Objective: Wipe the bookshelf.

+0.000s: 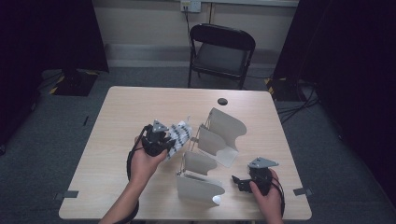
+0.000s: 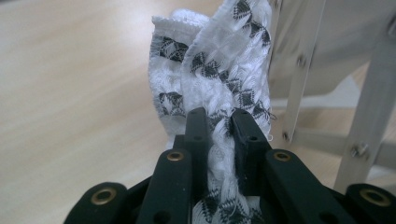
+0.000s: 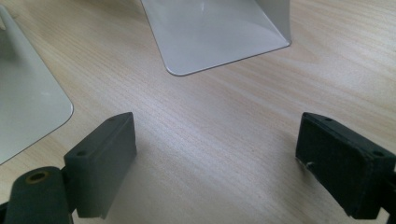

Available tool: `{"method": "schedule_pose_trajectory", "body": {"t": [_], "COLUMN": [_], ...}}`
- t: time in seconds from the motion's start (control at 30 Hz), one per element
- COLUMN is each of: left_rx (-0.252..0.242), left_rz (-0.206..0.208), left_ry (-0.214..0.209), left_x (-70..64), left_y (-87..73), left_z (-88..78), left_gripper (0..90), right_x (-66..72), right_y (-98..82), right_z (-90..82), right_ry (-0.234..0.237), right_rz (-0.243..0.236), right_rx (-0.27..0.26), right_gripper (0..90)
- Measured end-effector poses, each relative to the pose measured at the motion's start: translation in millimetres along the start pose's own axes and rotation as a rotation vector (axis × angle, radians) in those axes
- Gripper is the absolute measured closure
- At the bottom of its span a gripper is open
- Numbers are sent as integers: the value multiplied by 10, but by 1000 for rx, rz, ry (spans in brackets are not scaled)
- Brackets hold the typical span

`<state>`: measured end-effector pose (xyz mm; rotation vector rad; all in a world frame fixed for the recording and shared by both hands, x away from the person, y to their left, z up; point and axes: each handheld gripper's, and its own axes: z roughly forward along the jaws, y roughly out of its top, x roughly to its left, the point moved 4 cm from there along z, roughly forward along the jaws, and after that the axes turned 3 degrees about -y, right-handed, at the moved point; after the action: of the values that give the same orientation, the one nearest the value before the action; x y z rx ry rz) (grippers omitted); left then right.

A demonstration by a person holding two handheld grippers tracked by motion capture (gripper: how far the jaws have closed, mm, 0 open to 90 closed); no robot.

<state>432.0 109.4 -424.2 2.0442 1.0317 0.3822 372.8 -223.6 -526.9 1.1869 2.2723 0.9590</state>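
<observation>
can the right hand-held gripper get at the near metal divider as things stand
Probably yes. The right hand-held gripper is open and holds nothing, and bare table lies between its jaws and the near metal divider just beside it, with nothing in between.

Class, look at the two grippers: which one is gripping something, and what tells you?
The left gripper: its jaws pinch a black-and-white patterned cloth. The right gripper has wide-open jaws over the bare table.
</observation>
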Motion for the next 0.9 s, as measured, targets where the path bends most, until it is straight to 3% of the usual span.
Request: {"method": "schedule_pose_trajectory", "body": {"t": [0.17,0.3,0.5,0.9], "left_rx": [-41,-51,-33,10], "left_rz": [29,51,53,44], "left_ry": [-3,-33,-41,-58], "left_x": [-57,-165,-216,-195], "left_y": [245,376,344,171], "left_z": [-66,4,134,316], "left_gripper": [783,783,783,783], "right_x": [0,1,0,3], "right_y": [0,0,0,0], "right_z": [0,0,0,1], "right_ry": [0,0,0,5], "right_rz": [0,0,0,-7], "right_rx": [0,0,0,-2], "right_gripper": [116,116,116,116]}}
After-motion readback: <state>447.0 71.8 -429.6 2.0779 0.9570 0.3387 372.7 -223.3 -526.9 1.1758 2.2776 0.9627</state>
